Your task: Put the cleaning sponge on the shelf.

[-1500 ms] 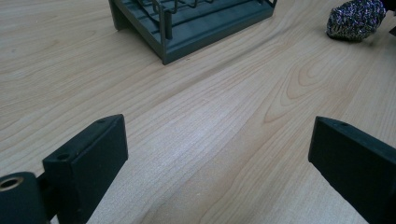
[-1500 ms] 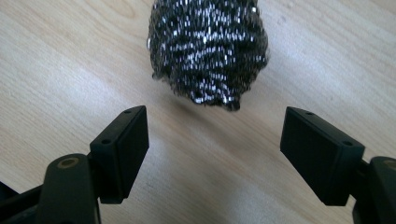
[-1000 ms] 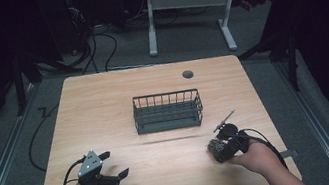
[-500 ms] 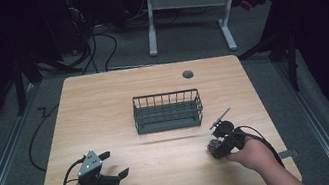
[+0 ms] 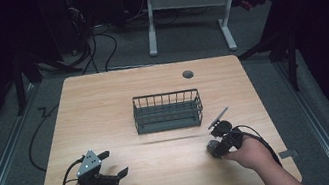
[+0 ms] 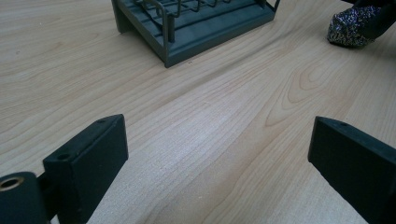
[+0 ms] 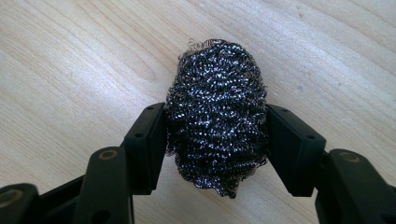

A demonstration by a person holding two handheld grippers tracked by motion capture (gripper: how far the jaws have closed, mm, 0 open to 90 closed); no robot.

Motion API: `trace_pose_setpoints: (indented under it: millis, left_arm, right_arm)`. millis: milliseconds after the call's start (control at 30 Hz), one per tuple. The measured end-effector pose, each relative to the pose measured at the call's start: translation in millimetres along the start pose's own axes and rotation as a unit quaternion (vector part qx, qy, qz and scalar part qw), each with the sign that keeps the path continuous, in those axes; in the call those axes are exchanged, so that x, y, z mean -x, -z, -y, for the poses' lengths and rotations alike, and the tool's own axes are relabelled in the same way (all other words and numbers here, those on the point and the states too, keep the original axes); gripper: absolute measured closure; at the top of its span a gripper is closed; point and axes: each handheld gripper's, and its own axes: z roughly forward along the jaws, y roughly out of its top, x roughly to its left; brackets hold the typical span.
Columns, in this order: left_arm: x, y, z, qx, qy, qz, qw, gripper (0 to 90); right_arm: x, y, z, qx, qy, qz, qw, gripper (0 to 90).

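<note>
A dark, glittering steel-wool scrubber [image 7: 217, 112] is squeezed between the two jaws of my right gripper [image 7: 215, 128], just above the wooden table. In the high view that gripper [image 5: 216, 147] is at the front right, and the scrubber [image 5: 210, 150] pokes out on its left side. The scrubber [image 6: 350, 28] also appears at the top right of the left gripper view. My left gripper [image 5: 114, 163] rests at the front left, open, with bare wood between its jaws [image 6: 217, 154]. A dark wire basket [image 5: 168, 111] stands at the table's middle, with nothing visible in it.
A round cable hole [image 5: 188, 74] sits near the table's far edge. The basket's near corner [image 6: 168, 51] lies ahead of the left gripper. Cables trail from both grippers toward the front edge. A white-legged desk [image 5: 183, 3] stands on the floor beyond.
My right gripper has shifted slightly to the left with the scrubber and tilted lower toward the table. The left gripper has stayed put.
</note>
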Motion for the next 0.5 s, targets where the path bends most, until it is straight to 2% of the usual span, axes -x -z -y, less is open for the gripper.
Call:
trace_pose_setpoints:
  millis: [400, 500]
  left_arm:
    - [-0.2, -0.6, -0.1, 0.001, 0.001, -0.002, 1.0000, 5.5]
    - [-0.1, -0.7, 0.0, 0.000, 0.001, -0.002, 1.0000, 5.5]
  right_arm:
    - [-1.9, 11.1, -1.2, 0.008, 0.002, 0.001, 1.0000, 47.1]
    - [-1.8, 14.7, -2.0, 0.009, 0.012, -0.002, 0.9999, 47.5]
